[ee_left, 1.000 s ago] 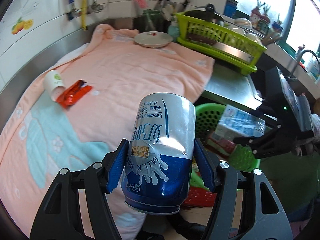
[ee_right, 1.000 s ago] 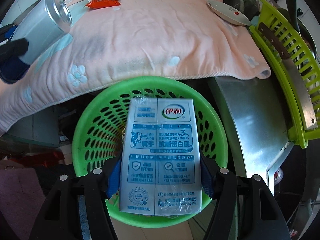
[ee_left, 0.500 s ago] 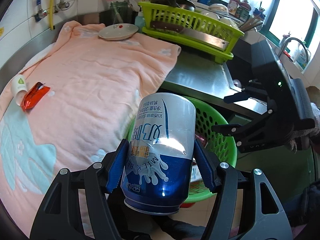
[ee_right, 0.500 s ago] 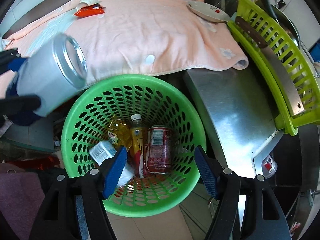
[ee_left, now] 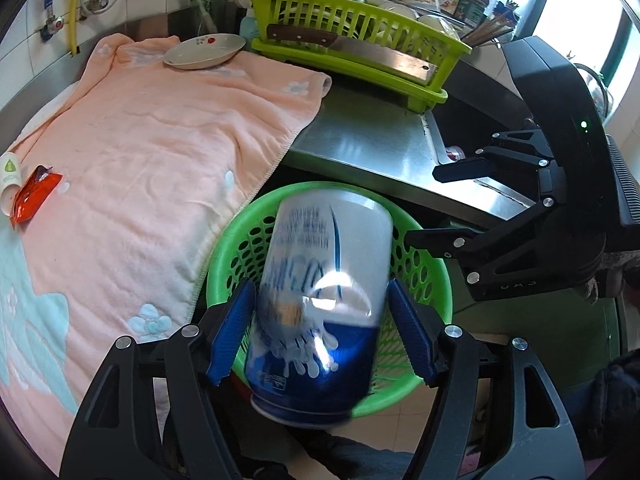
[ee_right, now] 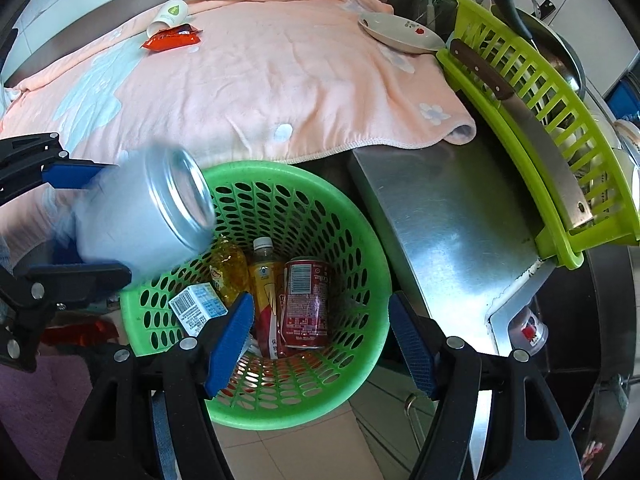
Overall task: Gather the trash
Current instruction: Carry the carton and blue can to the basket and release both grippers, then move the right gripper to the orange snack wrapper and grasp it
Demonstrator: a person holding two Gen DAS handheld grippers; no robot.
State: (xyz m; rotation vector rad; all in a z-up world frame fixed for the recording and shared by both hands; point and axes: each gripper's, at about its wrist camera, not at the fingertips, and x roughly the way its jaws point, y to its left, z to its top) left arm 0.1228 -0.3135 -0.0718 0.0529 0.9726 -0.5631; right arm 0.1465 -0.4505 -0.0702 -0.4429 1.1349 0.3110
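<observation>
Left gripper (ee_left: pixel 322 334) fingers spread off the blurred milk can (ee_left: pixel 320 304) over the green basket (ee_right: pixel 360 216); right gripper (ee_right: pixel 322 338) fingers apart, empty

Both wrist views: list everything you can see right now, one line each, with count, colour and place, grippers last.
Milk can: 1, blue-white, blurred, over basket.
Basket: 1, green, below counter edge.
Trash inside: red can, bottle, yellow packet, small carton.
Towel: 1, pink, on counter.
Wrapper: 1, red, on towel.
Paper cup: 1, white, beside wrapper.
Plate: 1, white.
Dish rack: 1, lime; cleaver.
Left gripper: pads apart around can.
Right gripper: open, empty.
</observation>
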